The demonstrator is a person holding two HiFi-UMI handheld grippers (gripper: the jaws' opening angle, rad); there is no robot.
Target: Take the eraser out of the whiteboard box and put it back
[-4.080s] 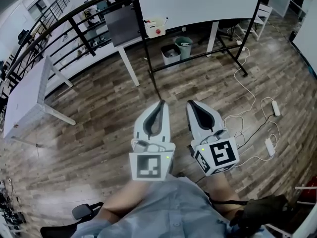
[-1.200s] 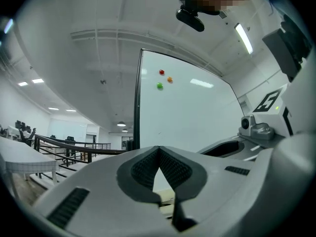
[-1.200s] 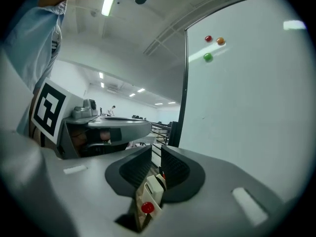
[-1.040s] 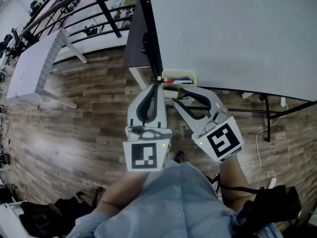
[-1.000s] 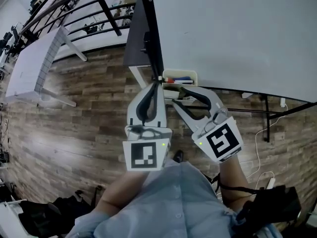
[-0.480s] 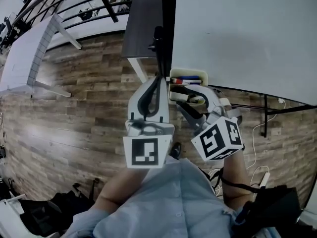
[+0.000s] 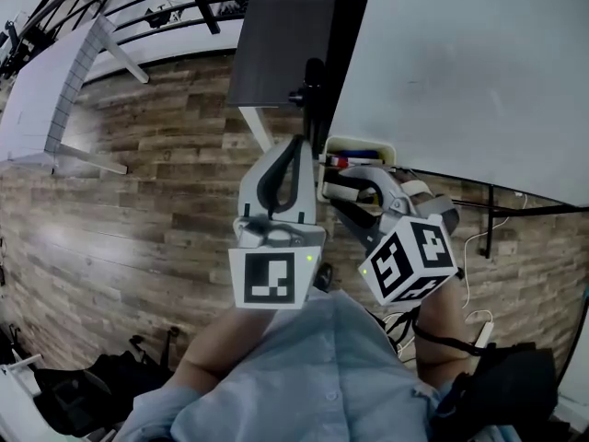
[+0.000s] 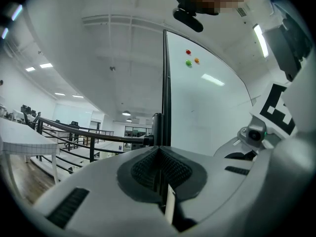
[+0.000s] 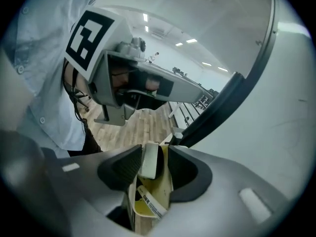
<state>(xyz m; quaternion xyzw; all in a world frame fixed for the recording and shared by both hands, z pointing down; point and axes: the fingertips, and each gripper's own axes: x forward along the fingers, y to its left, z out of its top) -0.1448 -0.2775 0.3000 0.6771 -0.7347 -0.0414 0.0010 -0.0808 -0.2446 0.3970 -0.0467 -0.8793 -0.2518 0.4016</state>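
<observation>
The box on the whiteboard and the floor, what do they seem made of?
The box looks like smooth cream plastic, judging by its rounded rim and even colour; painted metal is possible. The floor looks like wood or wood-look planks: brown grain, staggered joints, slight sheen.

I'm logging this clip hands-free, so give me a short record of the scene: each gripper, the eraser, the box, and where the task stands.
left gripper: jaws together, nothing between them, beside the whiteboard's black frame
right gripper: tilted down into the box, jaws opening, eraser between them
eraser: white block, inside the box
box: cream tray at the lower edge of the whiteboard, markers also in it
task stage: eraser not yet taken out
</observation>
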